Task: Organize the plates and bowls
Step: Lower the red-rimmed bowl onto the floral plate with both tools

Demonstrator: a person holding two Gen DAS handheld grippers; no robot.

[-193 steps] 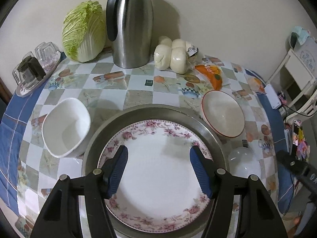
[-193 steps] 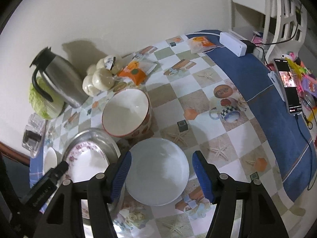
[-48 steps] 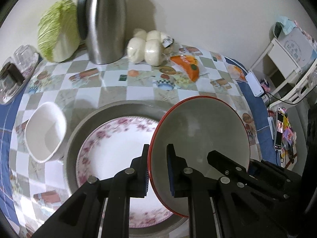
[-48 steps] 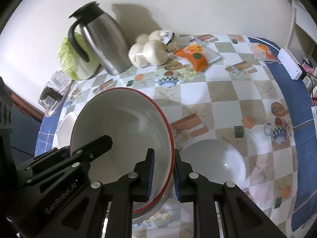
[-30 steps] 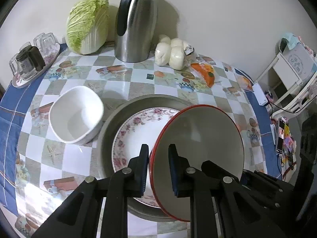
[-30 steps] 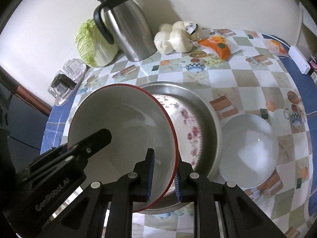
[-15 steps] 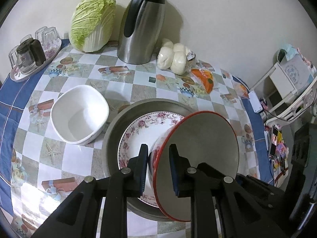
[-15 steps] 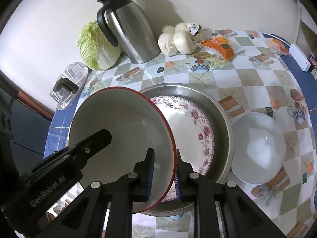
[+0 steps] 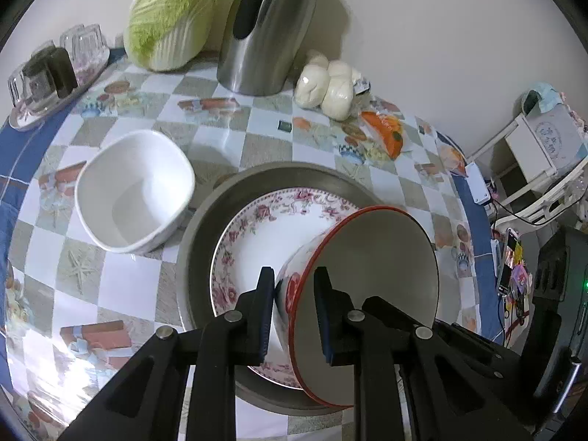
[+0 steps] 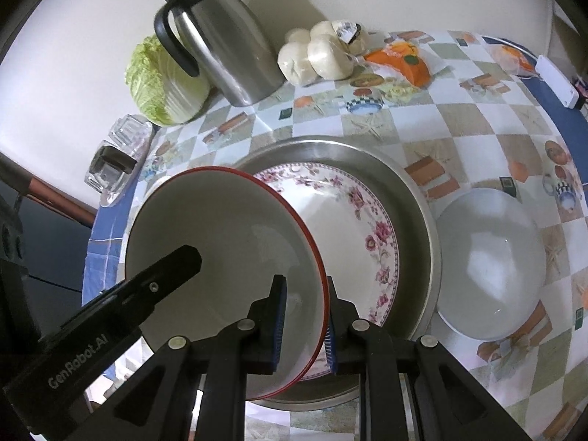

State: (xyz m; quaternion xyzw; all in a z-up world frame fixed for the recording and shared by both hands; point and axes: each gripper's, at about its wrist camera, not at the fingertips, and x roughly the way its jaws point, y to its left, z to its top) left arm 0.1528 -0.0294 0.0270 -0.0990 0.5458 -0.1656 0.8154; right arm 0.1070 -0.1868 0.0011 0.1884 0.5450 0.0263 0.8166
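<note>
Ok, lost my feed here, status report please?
Left gripper and right gripper both clamped on red-rimmed bowl. Bowl tilted over floral plate in steel pan. Nothing blocking.

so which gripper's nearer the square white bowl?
Left. The left gripper grips the red-rimmed bowl on its rim side facing the square white bowl. The right gripper clamps the opposite rim, toward the round white bowl.

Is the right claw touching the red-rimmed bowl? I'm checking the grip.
Touching. In the right wrist view the right claw has one blue pad inside the red-rimmed bowl and one outside, pinching its wall.
</note>
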